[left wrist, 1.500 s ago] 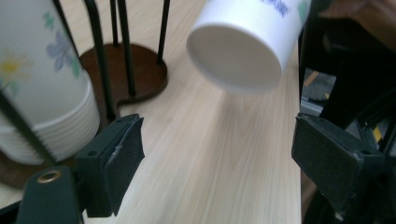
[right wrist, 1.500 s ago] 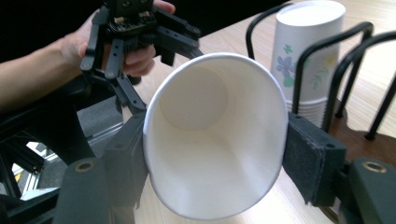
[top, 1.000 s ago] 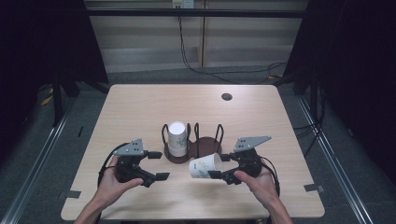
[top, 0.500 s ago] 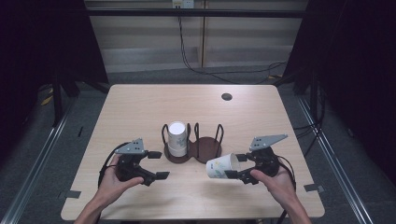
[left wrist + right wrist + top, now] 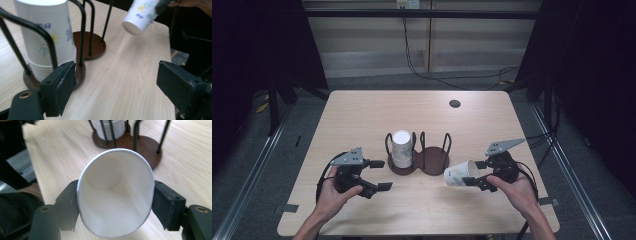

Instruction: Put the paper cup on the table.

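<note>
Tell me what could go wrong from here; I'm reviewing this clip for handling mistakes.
The right gripper pinches the paper cup near its rim, and the right gripper view shows the mouth squeezed oval, so it could crease or slip out. The cup is held sideways above the table, so if it slips it could drop and roll. The open left gripper sits close to the cup holder and could nudge it or the cup stack.

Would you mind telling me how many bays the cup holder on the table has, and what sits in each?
2. The cup holder has a left bay with a stack of paper cups, exact number unclear, and a bare right bay. A separate paper cup lies sideways in the right gripper.
</note>
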`<state>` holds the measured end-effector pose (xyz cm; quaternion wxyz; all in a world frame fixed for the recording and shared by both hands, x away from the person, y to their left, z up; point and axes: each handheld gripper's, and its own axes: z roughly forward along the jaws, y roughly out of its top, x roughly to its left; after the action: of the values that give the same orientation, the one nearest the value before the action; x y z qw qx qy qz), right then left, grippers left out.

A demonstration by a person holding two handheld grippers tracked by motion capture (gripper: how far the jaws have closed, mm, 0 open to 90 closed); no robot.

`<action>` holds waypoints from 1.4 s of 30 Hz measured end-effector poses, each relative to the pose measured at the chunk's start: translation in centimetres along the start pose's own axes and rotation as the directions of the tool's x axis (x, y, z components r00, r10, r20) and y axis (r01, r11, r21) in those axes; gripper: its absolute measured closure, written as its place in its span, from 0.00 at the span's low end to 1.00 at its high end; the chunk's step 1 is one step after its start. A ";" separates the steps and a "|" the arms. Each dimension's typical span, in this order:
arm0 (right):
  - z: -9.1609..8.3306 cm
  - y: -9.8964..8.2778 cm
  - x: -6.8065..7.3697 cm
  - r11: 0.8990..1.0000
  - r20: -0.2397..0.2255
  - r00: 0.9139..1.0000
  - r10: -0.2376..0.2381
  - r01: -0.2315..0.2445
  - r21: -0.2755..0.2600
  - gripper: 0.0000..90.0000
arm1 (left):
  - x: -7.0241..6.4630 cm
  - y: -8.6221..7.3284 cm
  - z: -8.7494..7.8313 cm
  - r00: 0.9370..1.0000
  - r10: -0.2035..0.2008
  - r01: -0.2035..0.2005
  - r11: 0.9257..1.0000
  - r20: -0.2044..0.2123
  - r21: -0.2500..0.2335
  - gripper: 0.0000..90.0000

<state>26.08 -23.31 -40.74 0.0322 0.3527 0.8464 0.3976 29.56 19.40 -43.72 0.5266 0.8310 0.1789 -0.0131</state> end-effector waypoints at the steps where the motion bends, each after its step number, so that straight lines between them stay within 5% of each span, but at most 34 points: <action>1: 0.0 0.0 -0.1 1.000 0.002 1.000 0.004 -0.004 -0.003 0.33 | 0.0 0.0 0.0 1.000 0.003 -0.003 1.000 -0.001 -0.001 0.18; 11: 0.1 0.6 -2.2 0.998 0.059 0.996 0.062 -0.063 0.015 0.33 | -0.1 -0.2 0.0 1.000 0.016 -0.016 1.000 0.001 0.027 0.18; 21: 0.2 2.1 -3.6 0.995 0.110 0.991 0.072 -0.079 0.057 0.33 | -0.2 -0.4 0.2 1.000 0.029 -0.029 0.999 0.006 0.034 0.18; 42: 0.7 4.5 -6.3 0.975 0.219 0.970 0.108 -0.146 0.166 0.33 | 0.0 -0.6 0.3 0.999 0.033 -0.034 0.998 0.018 0.044 0.18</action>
<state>33.62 -24.81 -39.53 0.0629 0.4476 0.8466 0.2810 29.38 19.41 -44.37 0.5098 0.8452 0.1599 -0.0155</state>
